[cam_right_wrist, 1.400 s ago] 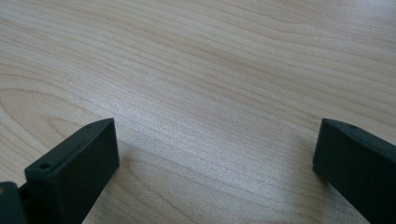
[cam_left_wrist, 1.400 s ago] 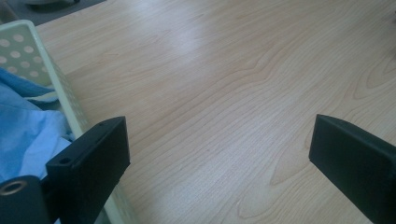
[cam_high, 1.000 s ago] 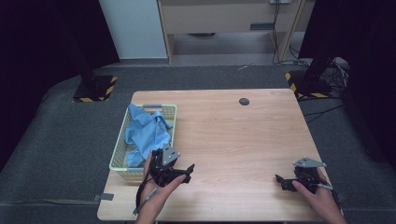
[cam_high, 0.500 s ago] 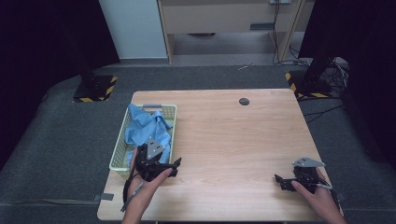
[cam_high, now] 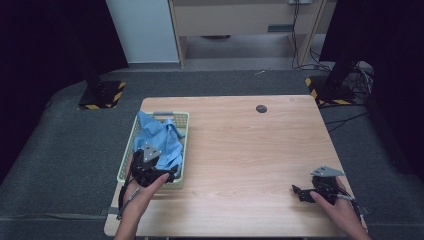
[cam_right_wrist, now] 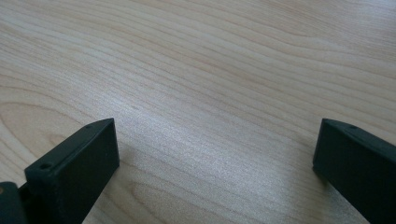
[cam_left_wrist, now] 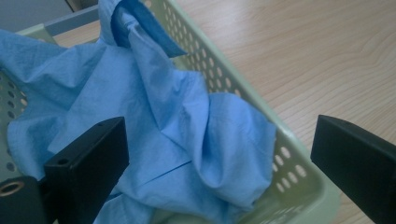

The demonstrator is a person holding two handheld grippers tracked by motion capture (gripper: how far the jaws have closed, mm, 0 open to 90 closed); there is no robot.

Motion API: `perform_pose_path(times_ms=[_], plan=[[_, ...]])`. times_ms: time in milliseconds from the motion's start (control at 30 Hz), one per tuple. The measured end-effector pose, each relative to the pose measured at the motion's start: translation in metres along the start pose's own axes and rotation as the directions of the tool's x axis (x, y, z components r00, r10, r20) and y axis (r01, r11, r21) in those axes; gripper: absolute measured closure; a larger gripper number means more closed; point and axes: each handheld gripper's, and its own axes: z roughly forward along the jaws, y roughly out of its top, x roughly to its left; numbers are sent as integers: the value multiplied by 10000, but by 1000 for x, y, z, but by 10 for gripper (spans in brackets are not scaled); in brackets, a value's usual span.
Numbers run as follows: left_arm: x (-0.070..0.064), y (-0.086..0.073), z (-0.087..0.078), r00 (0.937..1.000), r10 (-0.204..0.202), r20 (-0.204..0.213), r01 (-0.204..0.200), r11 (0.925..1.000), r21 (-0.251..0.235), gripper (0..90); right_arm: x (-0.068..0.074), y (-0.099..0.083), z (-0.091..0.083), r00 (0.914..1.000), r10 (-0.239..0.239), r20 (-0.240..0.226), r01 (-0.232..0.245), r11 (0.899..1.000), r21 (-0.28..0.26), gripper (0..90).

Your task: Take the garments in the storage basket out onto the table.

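Your left gripper (cam_high: pixel 159 176) hangs over the near end of the pale green basket (cam_high: pixel 181 120), which sits along the left side of the table (cam_high: pixel 250 150). Its fingers (cam_left_wrist: pixel 88 158) are spread wide with nothing between them; in the left gripper view one finger is above the crumpled blue cloth (cam_left_wrist: pixel 154 126) and the other is out past the basket's perforated wall (cam_left_wrist: pixel 280 154), over bare wood. The cloth lies heaped inside the basket, with a darker blue hem (a collar or cuff, hard to say which) draped on the far rim. From the high view the cloth (cam_high: pixel 157 137) covers most of the basket's inside. Your right gripper (cam_high: pixel 305 192) rests low near the table's front right corner, well apart from the basket, its fingers (cam_right_wrist: pixel 74 163) also wide open and holding nothing, just above plain tabletop. A small dark round disc (cam_high: pixel 261 108) lies near the table's far edge.
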Motion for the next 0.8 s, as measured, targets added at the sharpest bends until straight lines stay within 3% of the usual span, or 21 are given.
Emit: perform_pose_path(times_ms=[100, 167, 433, 800], plan=[[1, -1, 6, 9986, 413, -325, -395, 9978, 526, 32, 0, 0, 0, 10000, -22, -16, 22, 10000, 0, 5], [1, -1, 12, 9977, 601, -311, -575, 9953, 783, 32, 0, 0, 0, 10000, -31, -22, 31, 10000, -2, 5], [4, 13, 27, 9976, 667, -171, -645, 9921, 1074, 27, 0, 0, 0, 10000, -29, -22, 29, 10000, -2, 5], [14, 20, 54, 9943, 1065, -72, -1023, 9703, 2193, 26, 0, 0, 0, 10000, -35, -37, 35, 10000, 1, 5]])
